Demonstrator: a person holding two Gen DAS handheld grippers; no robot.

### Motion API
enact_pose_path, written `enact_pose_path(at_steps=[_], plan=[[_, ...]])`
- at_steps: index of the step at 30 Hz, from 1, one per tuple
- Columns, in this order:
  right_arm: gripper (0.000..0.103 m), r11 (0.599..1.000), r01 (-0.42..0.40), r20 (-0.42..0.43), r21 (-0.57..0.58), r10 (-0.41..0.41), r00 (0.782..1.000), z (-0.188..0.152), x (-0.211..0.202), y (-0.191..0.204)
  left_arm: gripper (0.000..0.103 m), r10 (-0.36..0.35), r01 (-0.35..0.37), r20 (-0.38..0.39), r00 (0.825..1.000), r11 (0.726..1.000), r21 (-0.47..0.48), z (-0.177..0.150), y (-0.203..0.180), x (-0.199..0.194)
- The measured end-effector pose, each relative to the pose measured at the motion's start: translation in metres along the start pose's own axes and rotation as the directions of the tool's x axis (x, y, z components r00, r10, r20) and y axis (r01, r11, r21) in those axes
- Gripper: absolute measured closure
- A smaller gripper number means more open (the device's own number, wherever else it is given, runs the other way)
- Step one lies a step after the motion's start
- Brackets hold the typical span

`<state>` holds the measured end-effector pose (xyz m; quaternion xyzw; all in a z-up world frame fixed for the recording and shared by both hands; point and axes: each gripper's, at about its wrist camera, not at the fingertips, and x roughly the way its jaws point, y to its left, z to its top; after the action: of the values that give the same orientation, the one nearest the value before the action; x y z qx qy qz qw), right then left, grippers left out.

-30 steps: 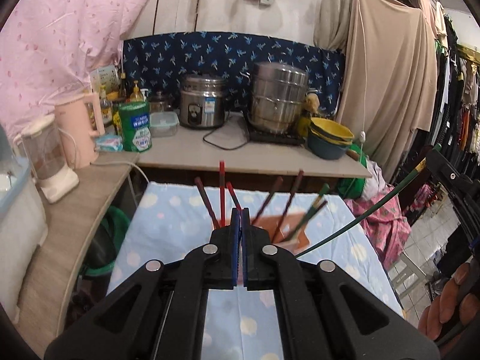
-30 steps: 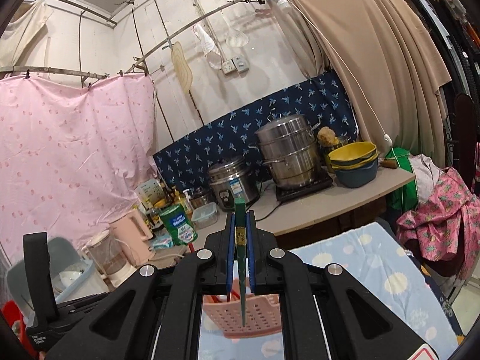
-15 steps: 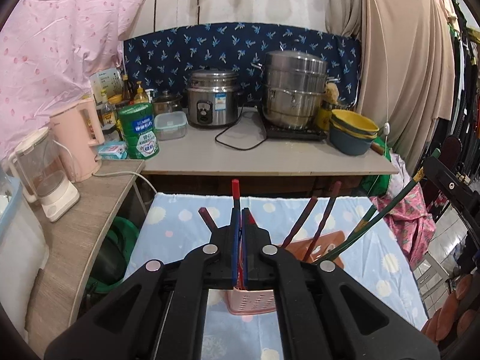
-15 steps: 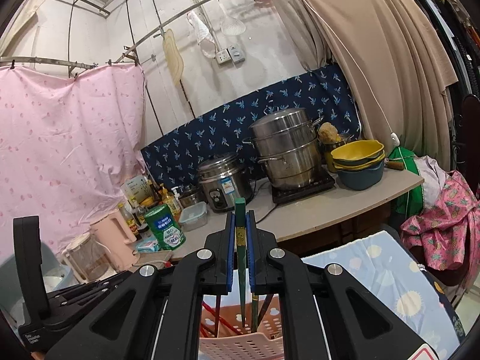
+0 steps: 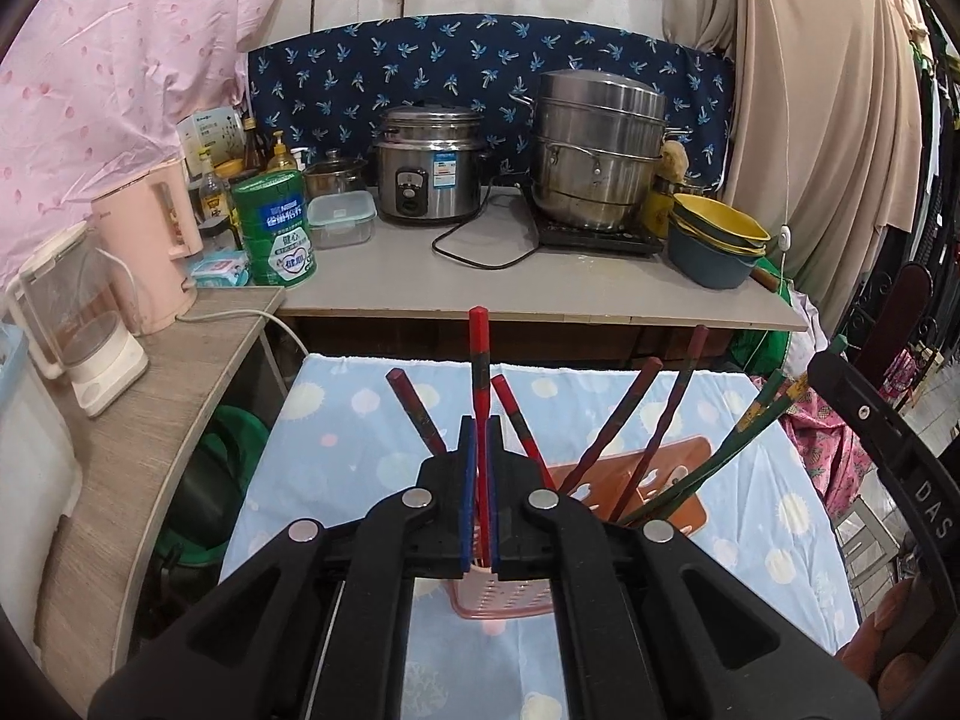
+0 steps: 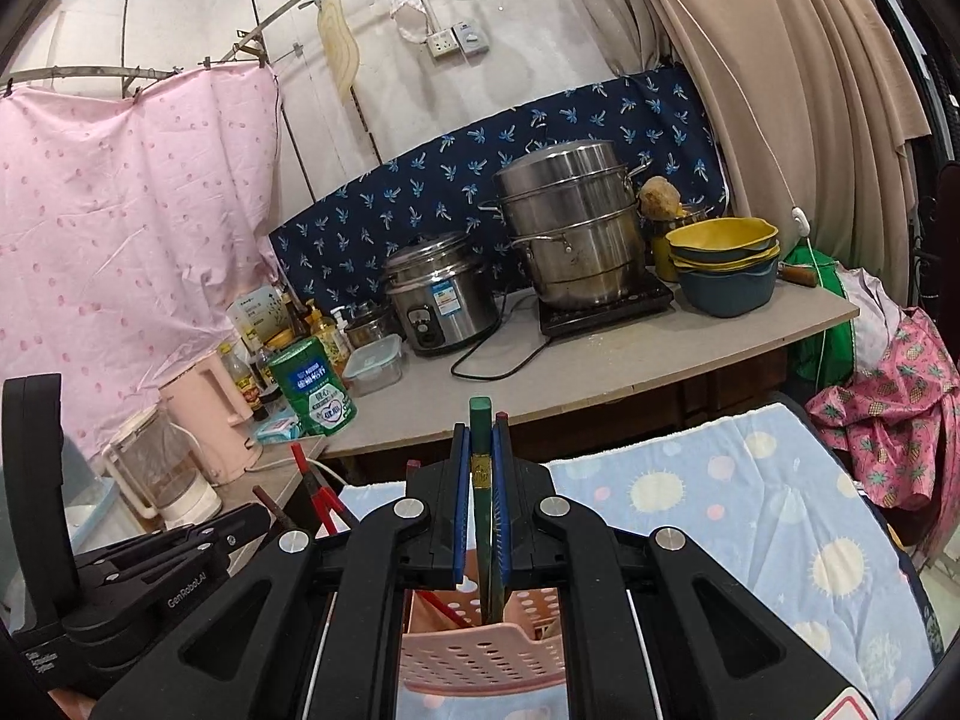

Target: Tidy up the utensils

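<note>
Red chopstick (image 5: 479, 372) clamped in left gripper (image 5: 478, 498), green chopstick (image 6: 480, 468) clamped in right gripper (image 6: 481, 498), both part-lowered into pink basket (image 6: 480, 657); next: likely release.

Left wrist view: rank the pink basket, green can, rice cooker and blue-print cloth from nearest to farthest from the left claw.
1. Pink basket: directly below the left claw, on the spotted tablecloth.
2. Green can: left front corner of the counter.
3. Rice cooker: farther back, counter middle.
4. Blue-print cloth: hung on the wall behind the cooker.
</note>
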<state>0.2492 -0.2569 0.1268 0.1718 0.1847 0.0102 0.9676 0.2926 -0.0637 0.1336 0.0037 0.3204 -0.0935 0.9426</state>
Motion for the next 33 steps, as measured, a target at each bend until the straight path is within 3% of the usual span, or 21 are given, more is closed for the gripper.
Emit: enact_pose_path(at_steps=[2,6,8,15,23,30,33], plan=[[0.091,1.0,0.002,0.003,0.002,-0.002,1.0,-0.001,-0.001,0.001,0.096,0.005,-0.005,-0.005,1.0,1.0,-0.007,-0.001,0.001,0.0],[0.086,1.0,0.004,0.01,0.006,-0.005,1.0,-0.001,-0.007,0.001,0.074,0.017,-0.017,-0.007,1.0,1.0,-0.022,-0.004,0.004,-0.003],[0.081,1.0,0.006,0.016,0.008,-0.006,1.0,0.0,-0.011,0.001,0.068,0.021,-0.021,-0.004,1.0,0.999,-0.026,-0.006,0.005,-0.006],[0.079,1.0,-0.006,0.008,0.023,0.005,1.0,-0.006,-0.026,0.0,0.068,0.007,-0.008,-0.011,1.0,1.0,-0.025,-0.019,0.002,-0.018],[0.072,1.0,-0.009,-0.064,0.026,0.011,0.998,-0.04,-0.049,0.0,0.067,-0.006,0.005,-0.043,0.999,1.0,-0.023,-0.045,-0.004,-0.031],[0.069,0.999,0.02,-0.126,0.028,-0.016,0.992,-0.067,-0.067,-0.005,0.055,0.003,-0.004,-0.064,0.998,1.0,-0.011,-0.069,-0.01,-0.041],[0.065,0.999,0.043,-0.138,0.01,-0.042,0.99,-0.074,-0.075,-0.007,0.055,0.004,-0.005,-0.069,0.998,1.0,-0.01,-0.077,-0.011,-0.046]])
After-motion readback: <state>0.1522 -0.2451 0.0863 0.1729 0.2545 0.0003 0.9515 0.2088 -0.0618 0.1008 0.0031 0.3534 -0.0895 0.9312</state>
